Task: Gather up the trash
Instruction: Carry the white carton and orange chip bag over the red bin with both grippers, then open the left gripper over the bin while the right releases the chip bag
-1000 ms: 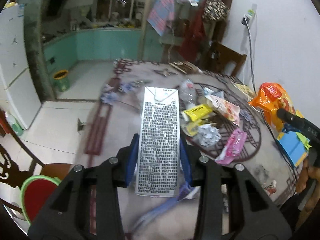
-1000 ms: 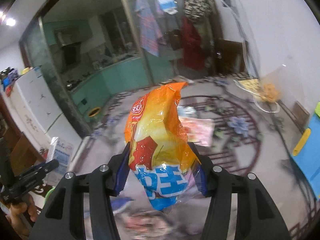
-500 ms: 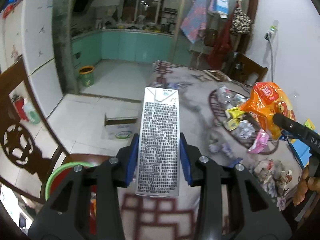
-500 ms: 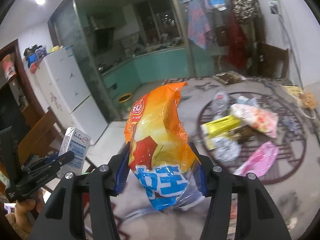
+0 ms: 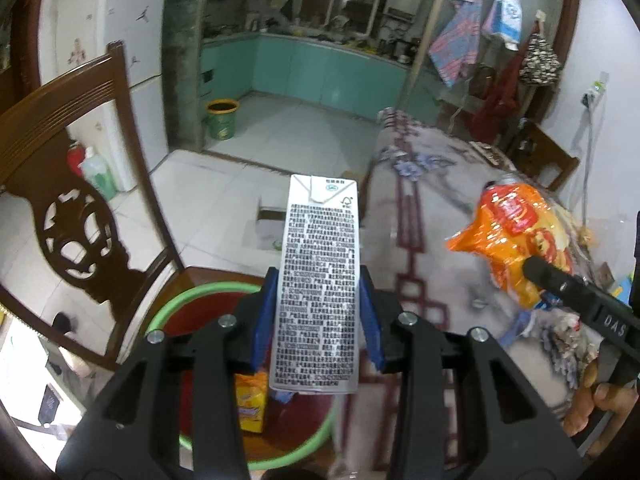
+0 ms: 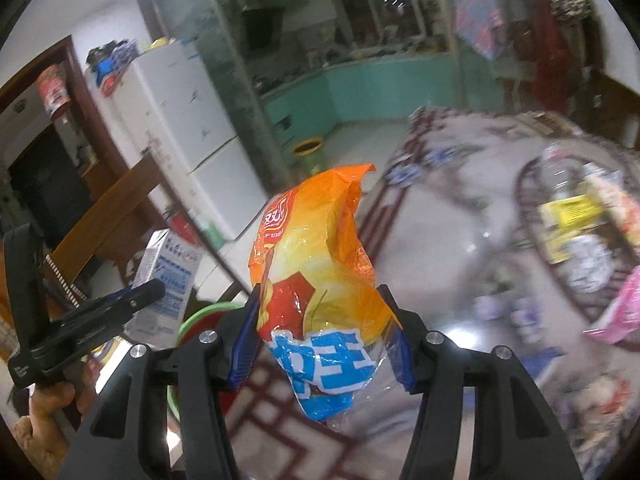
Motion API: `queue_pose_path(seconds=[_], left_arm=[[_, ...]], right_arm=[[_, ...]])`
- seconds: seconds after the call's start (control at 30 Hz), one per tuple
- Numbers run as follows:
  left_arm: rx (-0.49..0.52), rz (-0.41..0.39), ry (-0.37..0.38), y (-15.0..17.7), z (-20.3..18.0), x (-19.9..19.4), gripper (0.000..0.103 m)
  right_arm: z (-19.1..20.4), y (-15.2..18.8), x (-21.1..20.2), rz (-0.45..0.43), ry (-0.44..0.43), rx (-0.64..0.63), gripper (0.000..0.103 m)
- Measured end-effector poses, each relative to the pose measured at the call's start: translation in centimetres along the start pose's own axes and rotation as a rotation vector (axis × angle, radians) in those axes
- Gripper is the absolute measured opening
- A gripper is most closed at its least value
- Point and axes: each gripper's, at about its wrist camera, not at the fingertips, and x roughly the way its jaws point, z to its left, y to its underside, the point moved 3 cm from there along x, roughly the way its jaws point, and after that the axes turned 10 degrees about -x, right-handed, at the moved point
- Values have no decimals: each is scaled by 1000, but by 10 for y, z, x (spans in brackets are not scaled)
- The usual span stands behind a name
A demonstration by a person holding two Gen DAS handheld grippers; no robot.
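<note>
My left gripper (image 5: 318, 320) is shut on a white milk carton (image 5: 318, 280) and holds it upright above a green-rimmed red basin (image 5: 192, 304) that sits on a chair seat with a yellow packet (image 5: 251, 402) inside. My right gripper (image 6: 322, 336) is shut on an orange snack bag (image 6: 316, 264), held above the table's left edge. The bag also shows in the left wrist view (image 5: 516, 236), and the carton in the right wrist view (image 6: 168, 280). More trash (image 6: 580, 232) lies on the round table.
A carved wooden chair back (image 5: 68, 184) stands left of the basin. The patterned tablecloth (image 5: 424, 208) covers the table on the right. A cardboard box (image 5: 268, 228) and a yellow-rimmed green bucket (image 5: 221, 118) sit on the tiled floor. A white fridge (image 6: 180, 120) stands behind.
Both grippers have swung left, away from the trash pile. The carton now hangs over the basin, and the snack bag has come closer to the table's left edge.
</note>
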Motion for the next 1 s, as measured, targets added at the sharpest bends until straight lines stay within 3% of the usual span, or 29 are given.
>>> queue_pose_path(seconds=[0.23,0.53,0.67,0.73,0.77,0.9,1.0], left_arm=[[-89,6,-72,-6,38,5,37],[-126,29,-123,-6,56,10,37],[-130,28,-141,-7,57,11,37],[-140,22,-153,-8,59,11,39],[-145,15,-158,-9,59,10,42],[-147,-19,-157,-12,54,4,72],[-120,-39,-154,-14,40,0,80]], right_arm=[[56,11,69,122,-143,-44,53],[91,25,109,203,-193,-126,54],[94,27,116,214,-200,-133,58],[91,25,116,211,-194,-127,69],[89,25,114,203,-189,-120,71],[78,23,101,179,-178,-99,71],[64,20,85,155,-159,-87,71]])
